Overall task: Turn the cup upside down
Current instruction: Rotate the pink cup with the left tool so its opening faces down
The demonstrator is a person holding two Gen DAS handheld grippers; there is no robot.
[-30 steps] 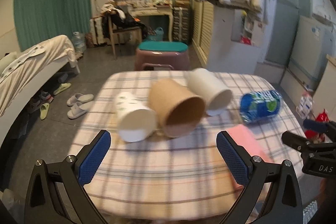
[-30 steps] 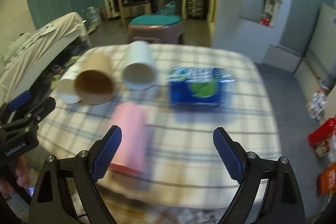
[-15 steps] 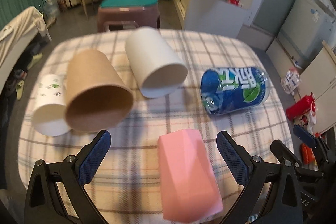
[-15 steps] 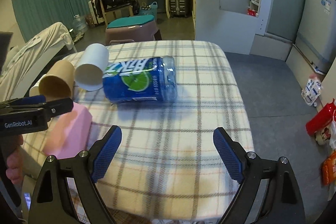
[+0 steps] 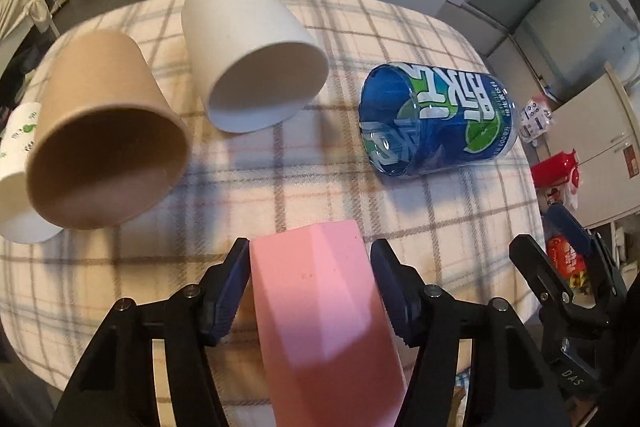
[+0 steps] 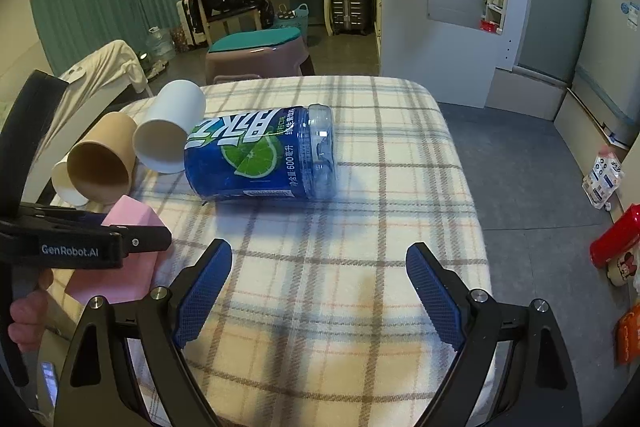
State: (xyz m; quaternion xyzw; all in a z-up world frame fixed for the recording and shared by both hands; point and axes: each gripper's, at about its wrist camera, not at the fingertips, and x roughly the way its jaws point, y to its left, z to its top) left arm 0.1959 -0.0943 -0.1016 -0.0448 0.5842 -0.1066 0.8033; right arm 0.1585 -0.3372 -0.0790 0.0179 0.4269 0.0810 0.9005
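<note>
Pink cup [image 5: 320, 315] lies on its side at the near edge of the surface [image 5: 440, 227], base end pointing away. Left gripper [image 5: 310, 291] straddles it, jaws narrowed onto its flanks; left pad touches, right pad at the wall or just off it, so firm clamping cannot be confirmed. From the right wrist view the same cup [image 6: 128, 255] sits partly hidden behind the left gripper [image 6: 100, 243]. Beyond it, all on their sides: brown cup [image 5: 104, 135], mouth toward camera, touching a white printed cup [image 5: 18, 163] on its left; plain white cup [image 5: 252, 55] just right of the brown one; blue bottle-cup [image 5: 436, 119] further right, apart. Right gripper [image 6: 320, 291] hovers over bare plaid cloth, jaws wide apart, holding nothing.
</note>
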